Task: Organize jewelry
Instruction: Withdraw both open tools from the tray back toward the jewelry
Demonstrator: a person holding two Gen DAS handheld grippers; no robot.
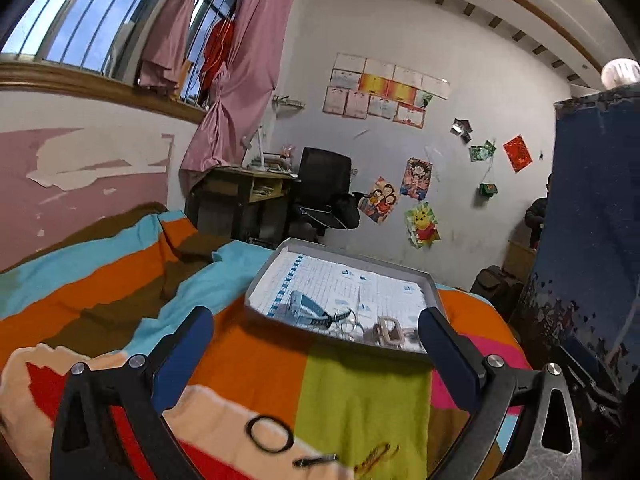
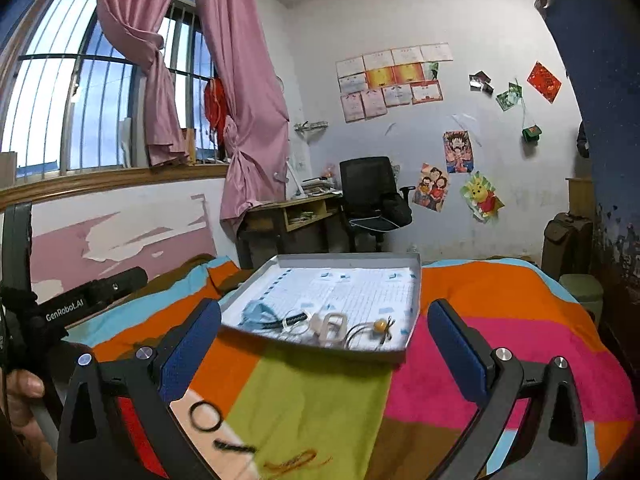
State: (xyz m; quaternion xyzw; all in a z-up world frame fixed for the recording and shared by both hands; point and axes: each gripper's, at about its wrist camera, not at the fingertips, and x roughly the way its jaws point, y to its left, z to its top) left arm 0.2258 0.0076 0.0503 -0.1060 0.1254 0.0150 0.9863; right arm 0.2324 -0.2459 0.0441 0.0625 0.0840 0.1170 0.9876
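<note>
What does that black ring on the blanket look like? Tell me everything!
The black ring is a thin, closed loop, probably a hair tie or a cord bracelet. It lies flat on the striped blanket, on a pale peach patch near the red. Nothing grips it. A short dark piece lies just beside it, apart.

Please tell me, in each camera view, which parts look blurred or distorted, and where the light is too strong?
Left wrist view: the black ring and the hair clip near the bottom edge are smeared by blur; the window bars bend from fisheye distortion. Right wrist view: the window at left is overexposed to white; the orange thread looks soft, while the tray stays fairly sharp.
</note>
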